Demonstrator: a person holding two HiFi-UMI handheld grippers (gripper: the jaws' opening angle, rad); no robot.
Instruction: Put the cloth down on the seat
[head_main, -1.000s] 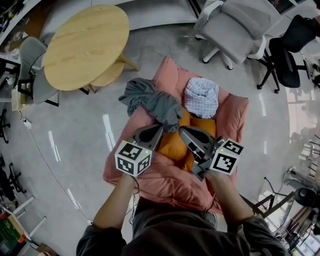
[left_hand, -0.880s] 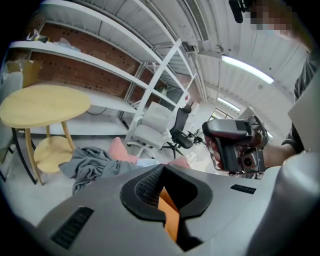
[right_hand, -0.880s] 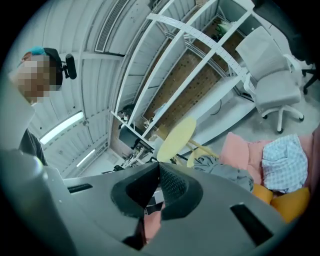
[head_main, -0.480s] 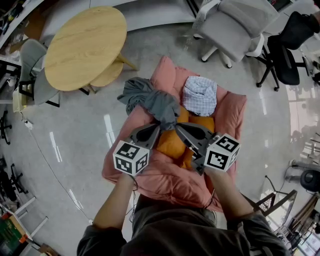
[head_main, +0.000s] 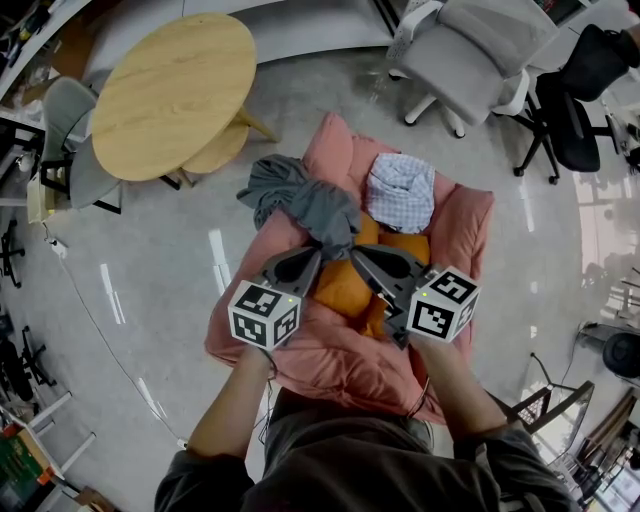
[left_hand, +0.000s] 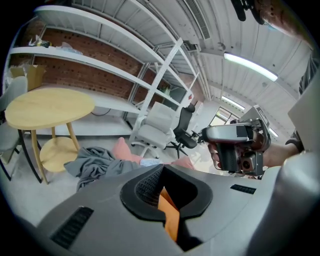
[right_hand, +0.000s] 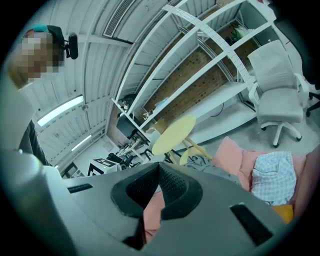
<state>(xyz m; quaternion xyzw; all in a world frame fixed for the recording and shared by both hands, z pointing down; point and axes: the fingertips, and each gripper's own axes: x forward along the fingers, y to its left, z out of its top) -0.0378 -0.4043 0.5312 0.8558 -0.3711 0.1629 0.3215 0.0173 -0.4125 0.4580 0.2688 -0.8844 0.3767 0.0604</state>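
the orange cloth (head_main: 345, 285) lies already on the pink padded seat (head_main: 330, 365), just under both tools. the left tongs (head_main: 318, 256) are pressed together, and the right tongs (head_main: 358, 258) look pressed together too. orange and pink show only through their slits, so i judge nothing is pinched. a grey crumpled cloth (head_main: 300, 205) and a blue-white checked cloth (head_main: 400, 192) rest there also. the putting down seems done; only lifting the tongs away is left.

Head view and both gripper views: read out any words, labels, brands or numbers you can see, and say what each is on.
No readable words, numbers or brand names in any view.
The white cubes on the left gripper and the right gripper carry only black-and-white square marker patterns, no letters.
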